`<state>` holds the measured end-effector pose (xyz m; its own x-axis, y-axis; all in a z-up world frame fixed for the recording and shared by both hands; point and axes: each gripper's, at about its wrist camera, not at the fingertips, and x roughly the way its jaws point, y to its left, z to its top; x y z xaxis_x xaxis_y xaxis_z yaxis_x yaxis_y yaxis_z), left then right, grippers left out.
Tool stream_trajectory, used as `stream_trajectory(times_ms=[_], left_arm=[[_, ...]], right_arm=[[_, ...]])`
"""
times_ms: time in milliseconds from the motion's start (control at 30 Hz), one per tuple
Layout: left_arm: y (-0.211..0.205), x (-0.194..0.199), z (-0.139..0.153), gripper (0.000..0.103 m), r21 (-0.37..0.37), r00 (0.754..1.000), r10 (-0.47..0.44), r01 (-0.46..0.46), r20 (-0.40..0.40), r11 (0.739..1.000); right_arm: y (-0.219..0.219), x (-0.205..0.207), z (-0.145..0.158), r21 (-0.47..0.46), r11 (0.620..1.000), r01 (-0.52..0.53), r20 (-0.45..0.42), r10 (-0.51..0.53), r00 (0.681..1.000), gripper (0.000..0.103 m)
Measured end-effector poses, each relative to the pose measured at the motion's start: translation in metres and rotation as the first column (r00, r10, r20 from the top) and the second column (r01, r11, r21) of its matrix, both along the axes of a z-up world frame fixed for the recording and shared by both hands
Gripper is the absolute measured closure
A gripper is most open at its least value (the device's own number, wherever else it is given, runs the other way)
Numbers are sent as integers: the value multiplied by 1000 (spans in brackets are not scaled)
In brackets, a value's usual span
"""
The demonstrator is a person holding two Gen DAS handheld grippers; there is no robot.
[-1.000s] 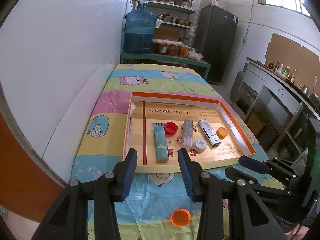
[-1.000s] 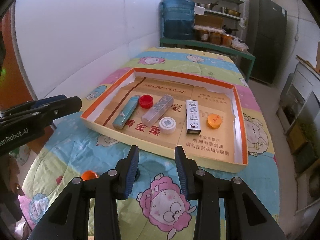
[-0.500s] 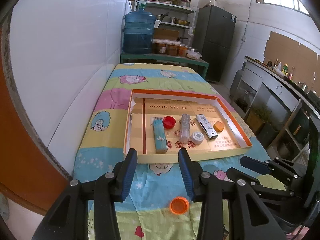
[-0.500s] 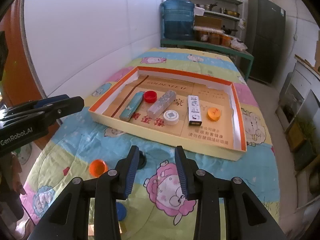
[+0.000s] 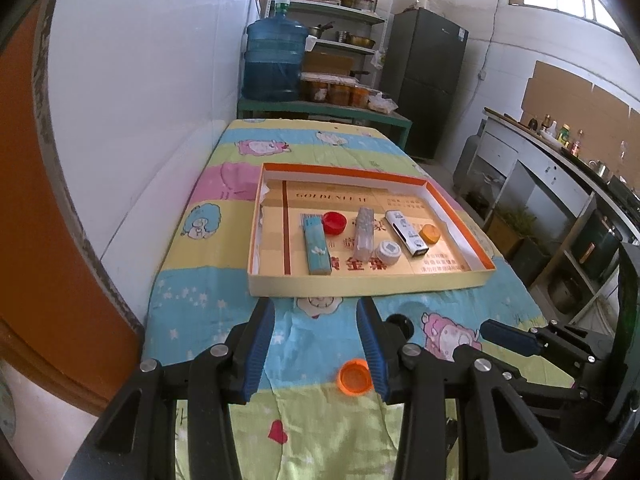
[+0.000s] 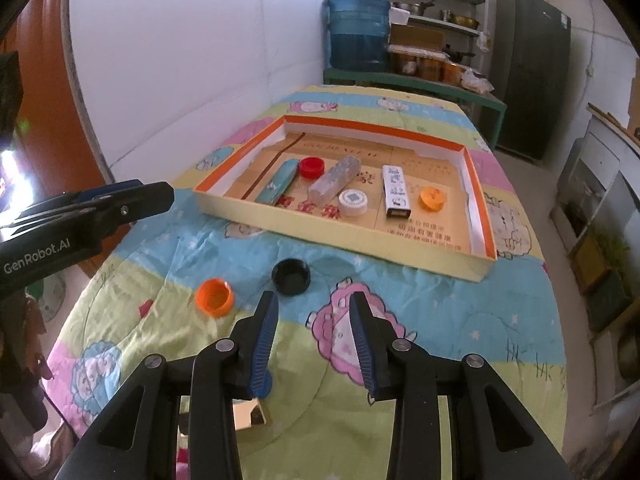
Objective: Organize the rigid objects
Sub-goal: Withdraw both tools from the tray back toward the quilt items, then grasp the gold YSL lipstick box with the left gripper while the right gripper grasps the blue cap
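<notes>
Both tongs are open w/ nothing in them. The left gripper [image 5: 316, 312] hangs over the cartoon bedsheet [image 5: 224, 304] just near of the box; its blue pads [image 5: 260, 344] stand well apart, only cloth between them. The right gripper [image 6: 314, 308] has a smaller gap, also only cloth between its pads.

Big flat cardboard tray [image 6: 340, 236] w/ orange rim sits in the middle of the table. Inside it, left to right in the right wrist view:
- teal flat box [image 6: 278, 182], lying long-ways
- red cap [image 6: 312, 167], just beside the teal box's far end
- clear plastic block [image 6: 335, 179]
- white round cap [image 6: 353, 202], near end of the clear block
- white cartoon box [image 6: 395, 191]
- orange cap [image 6: 432, 198], right of the white box

Still out on the sheet, near of the tray:
- black cap [image 6: 291, 276], open side up, just far and left of the right gripper's left pad
- 2nd orange cap [image 6: 215, 297], open side up, left of the black one. In the left wrist view it sits by the left gripper's right pad; touching or not, can't tell.

A bit of smth blue and a shiny flat thing peek out under the right gripper; can't tell what they are.

Far end of room: blue water jug [image 5: 274, 64], shelves w/ pots, dark fridge [image 5: 428, 80].
</notes>
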<state>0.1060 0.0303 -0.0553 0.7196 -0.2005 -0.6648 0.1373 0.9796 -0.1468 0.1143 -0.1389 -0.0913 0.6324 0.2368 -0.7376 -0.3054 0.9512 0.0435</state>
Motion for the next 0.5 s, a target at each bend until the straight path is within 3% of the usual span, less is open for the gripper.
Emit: stream_trajectory(times_ms=[333,500], left_arm=[[-3,-21,-12,60,-2,999,-34,34,-4,999],[-16,-41,-20,60,-26,991,-135,135,11,990]], right_arm=[[-2,-16,-7,-6,1000,12,-12,-12,1000,65],[-9,-24,-9,-2,999,34,-9,-34,999,65]])
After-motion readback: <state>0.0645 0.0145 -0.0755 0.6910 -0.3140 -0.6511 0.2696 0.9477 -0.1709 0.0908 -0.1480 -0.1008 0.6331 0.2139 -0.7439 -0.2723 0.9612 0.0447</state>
